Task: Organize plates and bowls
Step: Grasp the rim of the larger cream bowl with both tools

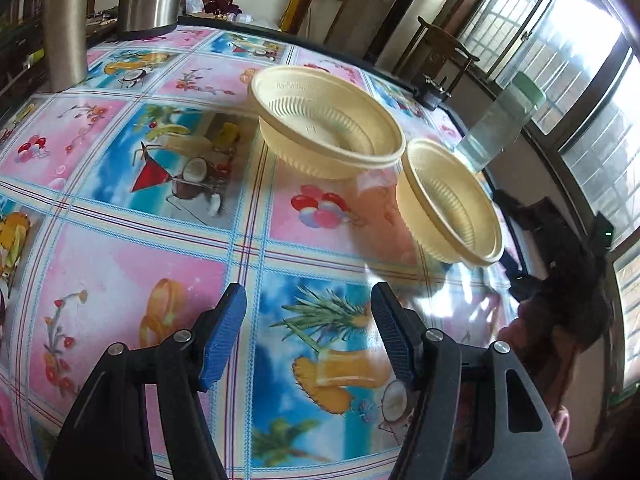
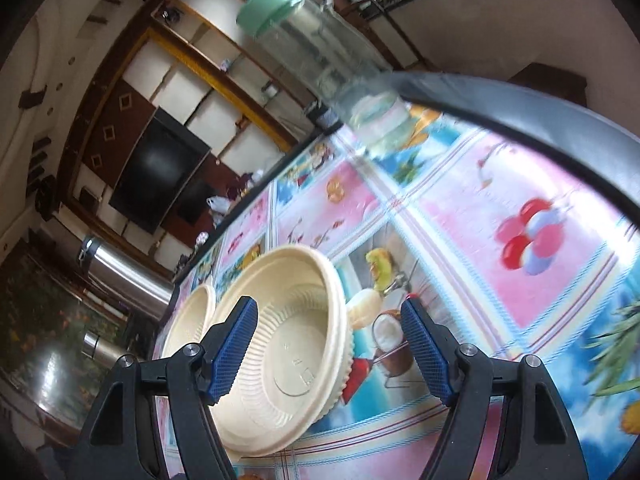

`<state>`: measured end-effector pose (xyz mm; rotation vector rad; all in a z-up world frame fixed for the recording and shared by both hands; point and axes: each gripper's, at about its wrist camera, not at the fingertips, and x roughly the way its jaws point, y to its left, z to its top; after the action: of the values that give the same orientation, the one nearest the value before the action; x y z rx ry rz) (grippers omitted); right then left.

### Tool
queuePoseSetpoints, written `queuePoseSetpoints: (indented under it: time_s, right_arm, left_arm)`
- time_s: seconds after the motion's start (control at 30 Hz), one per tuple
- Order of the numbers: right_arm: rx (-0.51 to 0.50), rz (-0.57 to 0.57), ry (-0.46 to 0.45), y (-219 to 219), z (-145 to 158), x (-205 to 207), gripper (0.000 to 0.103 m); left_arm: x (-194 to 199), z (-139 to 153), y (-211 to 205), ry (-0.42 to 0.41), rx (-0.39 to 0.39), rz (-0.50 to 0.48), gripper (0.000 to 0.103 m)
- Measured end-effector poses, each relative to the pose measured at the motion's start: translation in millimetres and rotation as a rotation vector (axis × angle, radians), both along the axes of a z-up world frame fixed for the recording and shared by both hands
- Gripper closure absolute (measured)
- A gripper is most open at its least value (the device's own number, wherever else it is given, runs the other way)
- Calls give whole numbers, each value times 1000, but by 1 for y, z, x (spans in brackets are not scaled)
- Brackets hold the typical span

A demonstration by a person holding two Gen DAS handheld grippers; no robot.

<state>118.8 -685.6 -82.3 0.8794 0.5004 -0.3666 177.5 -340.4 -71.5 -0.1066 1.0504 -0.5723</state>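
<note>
Right gripper [image 2: 328,344]: blue ribbed pads spread apart, nothing held; rim of large cream ribbed plastic bowl [image 2: 288,344] sits between pads, bowl lying left of centre, not gripped. Second, smaller cream ribbed bowl [image 2: 192,316] just beyond, partly hidden behind left pad; touching or not, cannot tell.

Left gripper [image 1: 308,336]: released, empty, above fruit-print oilcloth table [image 1: 160,248], both bowls well ahead and right, near far-right edge. Right gripper judged nearer.

Clear plastic bottle with green cap [image 1: 504,120] at table's right edge, blurred. Steel flasks [image 1: 64,28] at far-left edge, tops cut off.
</note>
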Motion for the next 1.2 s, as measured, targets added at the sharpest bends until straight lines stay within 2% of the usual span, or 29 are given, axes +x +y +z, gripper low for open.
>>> queuePoseSetpoints:
  time_s: [0.17, 0.33, 0.37, 0.4, 0.6, 0.83, 1.07, 1.2]
  right_arm:
    - [9, 29, 42, 8, -4, 5, 29]
    - [74, 18, 45, 9, -7, -5, 44]
    - [73, 3, 56, 8, -8, -6, 53]
    - [67, -9, 71, 8, -8, -8, 67]
    - [136, -45, 49, 0, -10, -24, 92]
    - [154, 3, 38, 9, 3, -33, 92]
    - [123, 137, 164, 40, 4, -22, 92]
    - [74, 204, 178, 59, 10, -17, 94]
  left_arm:
    - [2, 1, 5, 19, -20, 0, 39]
    - [8, 1, 8, 31, -15, 4, 39]
    - [9, 1, 9, 34, -17, 7, 39]
    - [9, 1, 10, 38, -21, 8, 39]
    - [9, 4, 11, 36, -27, 5, 39]
    - [13, 7, 16, 42, -44, 5, 39]
    - [21, 6, 23, 89, -75, 0, 39]
    - [24, 4, 25, 107, -60, -2, 39]
